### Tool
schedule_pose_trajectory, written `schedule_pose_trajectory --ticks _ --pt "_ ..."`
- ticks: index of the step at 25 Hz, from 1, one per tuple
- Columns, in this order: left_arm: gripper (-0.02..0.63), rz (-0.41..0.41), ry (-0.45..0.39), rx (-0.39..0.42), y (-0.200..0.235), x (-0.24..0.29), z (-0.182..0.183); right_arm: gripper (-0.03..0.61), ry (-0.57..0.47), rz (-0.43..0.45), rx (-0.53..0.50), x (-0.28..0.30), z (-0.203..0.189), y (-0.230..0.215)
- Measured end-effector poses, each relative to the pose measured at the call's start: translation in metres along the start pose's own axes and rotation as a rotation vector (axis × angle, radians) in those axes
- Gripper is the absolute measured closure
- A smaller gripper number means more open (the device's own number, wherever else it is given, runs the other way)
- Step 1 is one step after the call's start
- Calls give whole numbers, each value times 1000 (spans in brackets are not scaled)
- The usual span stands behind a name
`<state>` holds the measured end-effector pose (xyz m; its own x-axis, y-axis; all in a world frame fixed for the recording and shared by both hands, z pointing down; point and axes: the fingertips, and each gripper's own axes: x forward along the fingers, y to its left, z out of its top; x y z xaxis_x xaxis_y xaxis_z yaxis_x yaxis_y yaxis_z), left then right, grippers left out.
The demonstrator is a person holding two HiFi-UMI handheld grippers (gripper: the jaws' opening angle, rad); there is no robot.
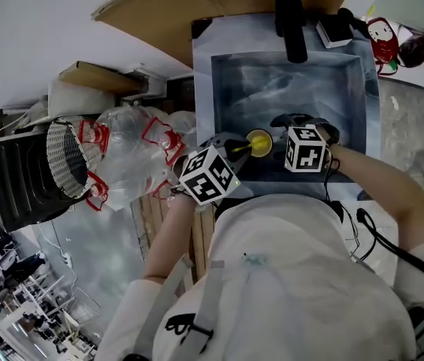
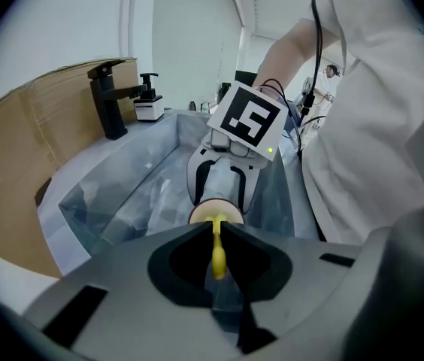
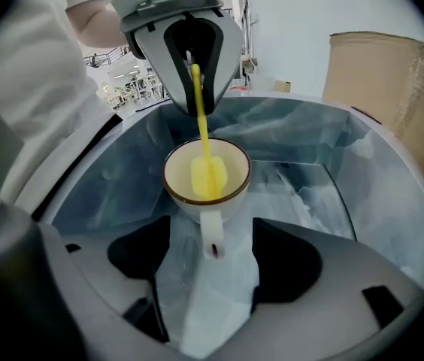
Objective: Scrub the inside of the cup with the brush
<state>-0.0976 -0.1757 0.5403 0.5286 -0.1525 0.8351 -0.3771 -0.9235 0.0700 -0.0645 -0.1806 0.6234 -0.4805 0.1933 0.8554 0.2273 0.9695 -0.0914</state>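
Right, my left gripper (image 2: pixel 216 229) has its jaws pinched together on the thin yellow handle of the brush (image 2: pixel 217 251). In its own view the jaws cover the lower part of that handle, and the brush head is hidden past the rim of the cup, so I read the head from the right gripper view. There the brush's long axis runs from the left gripper down into the cup, and its yellow head lies against the pale inside wall. My right gripper (image 3: pixel 211 226) is closed on the cup (image 3: pixel 235 161), one jaw on each side of the body. The cup's handle points back between the jaws toward the camera, and the brown-rimmed mouth faces up. The jaws cut off the cup's base, so I cannot tell whether it touches anything. From the head view, the marker cubes hide all of the cup but a yellow disc. The cup is over the film-lined sink (image 1: pixel 287 81), and the black faucet (image 1: pixel 291 21) is at the far edge.
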Motion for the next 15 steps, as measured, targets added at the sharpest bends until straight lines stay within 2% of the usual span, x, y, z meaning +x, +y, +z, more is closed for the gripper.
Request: schedule_pose_trajectory --ticks 3,4,5,9,15 --pt "578 -9 1 0 3 2 -3 248 41 -8 -38 5 -3 -2" --pt "578 -11 0 0 4 2 -3 399 65 -23 -63 6 -4 -3" --pt "578 -13 -1 0 5 1 -4 501 88 -38 -88 6 -5 -5" --pt "578 -20 5 8 9 1 -6 503 134 -61 -129 8 -6 -9" --pt "578 -27 12 14 10 4 -6 503 131 -57 -123 8 -6 -7"
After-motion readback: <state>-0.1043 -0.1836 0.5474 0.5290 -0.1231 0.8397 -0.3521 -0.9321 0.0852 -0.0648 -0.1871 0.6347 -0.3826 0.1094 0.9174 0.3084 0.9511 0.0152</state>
